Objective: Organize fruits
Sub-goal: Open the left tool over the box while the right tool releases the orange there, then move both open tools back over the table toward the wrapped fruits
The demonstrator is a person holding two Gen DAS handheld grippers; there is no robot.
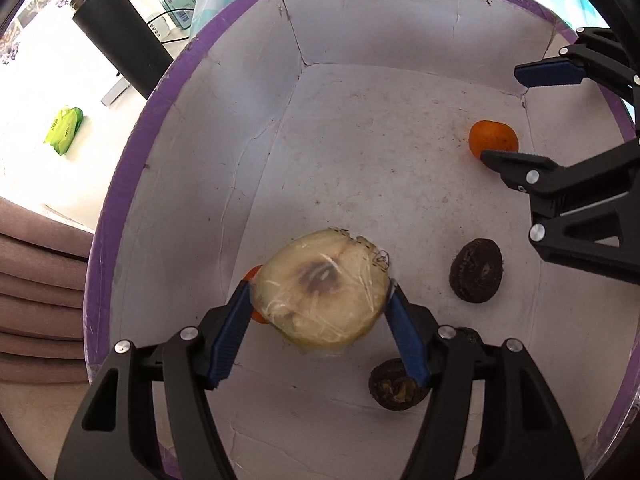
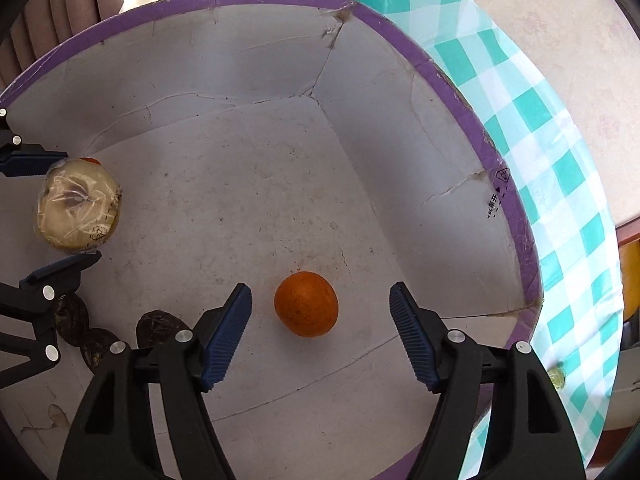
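Observation:
A pale round fruit wrapped in clear film (image 1: 320,290) lies on the floor of a white box with a purple rim (image 1: 132,152). My left gripper (image 1: 320,288) straddles it, open, with the blue pads close to its sides. A small orange (image 1: 253,273) peeks out from behind it. In the right wrist view another orange (image 2: 306,304) rests on the box floor (image 2: 260,184) between the fingers of my right gripper (image 2: 320,286), which is open with clear gaps on both sides. Two dark wrinkled fruits (image 1: 476,270) (image 1: 394,386) lie near the left gripper.
A black bottle (image 1: 120,52), a green packet (image 1: 64,130) and a clear plastic package (image 1: 180,4) lie outside the box on the left. A teal checked cloth (image 2: 540,128) lies under the box on its right side. Ribbed brownish fabric (image 1: 36,280) borders the left edge.

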